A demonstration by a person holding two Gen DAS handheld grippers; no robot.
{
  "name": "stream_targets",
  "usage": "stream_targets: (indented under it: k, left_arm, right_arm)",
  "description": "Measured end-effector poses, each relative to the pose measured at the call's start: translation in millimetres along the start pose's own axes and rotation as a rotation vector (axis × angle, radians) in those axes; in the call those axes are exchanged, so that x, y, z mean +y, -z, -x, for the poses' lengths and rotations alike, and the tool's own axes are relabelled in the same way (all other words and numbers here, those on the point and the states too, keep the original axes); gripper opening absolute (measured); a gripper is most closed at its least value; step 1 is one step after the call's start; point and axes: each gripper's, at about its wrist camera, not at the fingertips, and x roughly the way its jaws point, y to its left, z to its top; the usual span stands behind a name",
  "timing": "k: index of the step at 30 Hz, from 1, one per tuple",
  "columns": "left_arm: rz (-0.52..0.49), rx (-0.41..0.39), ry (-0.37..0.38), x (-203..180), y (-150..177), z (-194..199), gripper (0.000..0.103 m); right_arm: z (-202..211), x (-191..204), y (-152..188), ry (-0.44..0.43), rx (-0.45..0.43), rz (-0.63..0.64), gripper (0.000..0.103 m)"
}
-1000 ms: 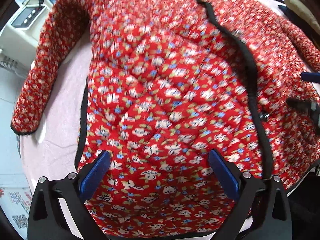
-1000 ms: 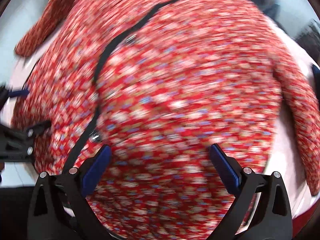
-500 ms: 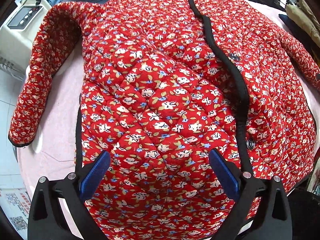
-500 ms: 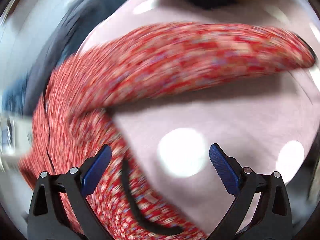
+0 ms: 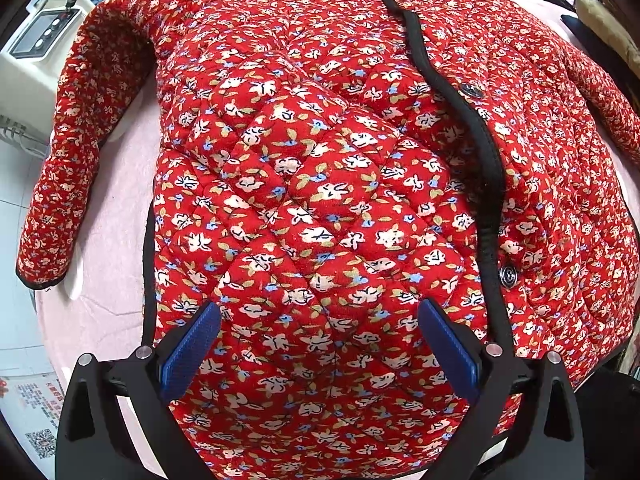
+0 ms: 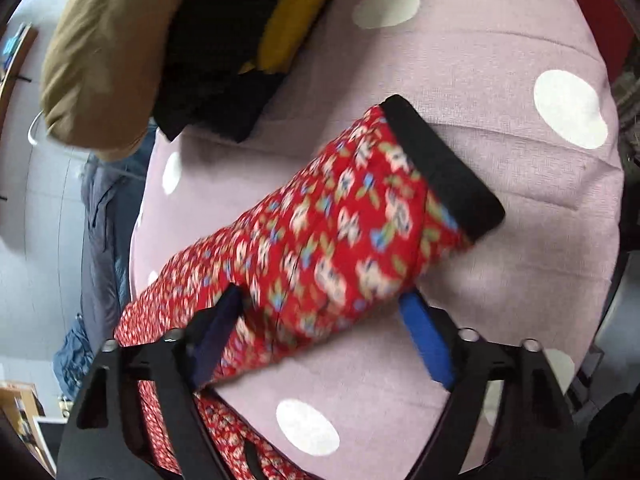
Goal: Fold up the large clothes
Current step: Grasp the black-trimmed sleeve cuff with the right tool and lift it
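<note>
A red quilted floral jacket (image 5: pixel 320 208) with black trim lies spread front-up on a pink cloth. Its left sleeve (image 5: pixel 64 148) stretches out to the left, cuff toward me. My left gripper (image 5: pixel 318 348) is open and hovers over the jacket's lower front panel, holding nothing. In the right wrist view the jacket's other sleeve (image 6: pixel 336 240) with its black cuff (image 6: pixel 440 168) lies on the pink cloth. My right gripper (image 6: pixel 320 332) is open, its fingers either side of this sleeve just behind the cuff.
The pink cloth with white dots (image 6: pixel 460 60) covers the table. An olive garment (image 6: pixel 104 56) and a black and yellow garment (image 6: pixel 248 40) lie at the table's far side. A white appliance (image 5: pixel 28 60) stands left of the table.
My right gripper has swung from over the jacket's body to the right sleeve and now straddles it near the cuff. My left gripper has come slightly closer to the jacket's front panel.
</note>
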Motion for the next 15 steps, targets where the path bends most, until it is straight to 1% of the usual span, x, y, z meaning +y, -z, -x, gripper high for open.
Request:
stream_targets:
  k: [1,2,3,4,5,6,8,9,10,13,15]
  left_arm:
    - [0.001,0.001,-0.001,2,2,-7,0.097]
    - [0.003,0.003,-0.004,2,1,-6,0.097]
    - [0.006,0.003,-0.006,2,1,-8,0.097]
    - [0.011,0.003,-0.007,1,1,-7,0.097]
    - [0.016,0.003,-0.008,2,1,-9,0.097]
    - [0.022,0.003,-0.008,2,3,-7,0.097]
    - [0.039,0.007,-0.009,5,5,-6,0.097]
    - [0.048,0.008,-0.009,6,8,-9,0.097]
    - [0.058,0.012,-0.008,8,9,-11,0.097]
    - [0.085,0.010,-0.005,14,14,-10,0.097]
    - [0.098,0.009,-0.002,15,15,-10,0.097]
  right_arm:
    - [-4,-2,-3,-0.009,0.009,-0.025,0.064]
    - [-8,-4,-5,-0.016,0.019,-0.054,0.051]
    - [-11,-6,-8,-0.010,0.026,-0.079,0.044]
    - [-11,-8,-10,0.005,0.026,-0.093,0.029]
    - [-9,-12,-17,0.011,0.024,-0.096,0.022]
    - [-7,-8,-21,0.013,0.017,-0.075,0.020]
    - [5,1,-28,0.053,-0.023,0.015,0.017]
    - [14,15,-34,0.073,-0.063,0.087,0.016]
    - [20,26,-39,0.077,-0.093,0.123,0.016]
    - [37,38,-57,0.058,-0.151,0.110,0.015]
    - [38,45,-60,0.068,-0.149,0.128,0.015]
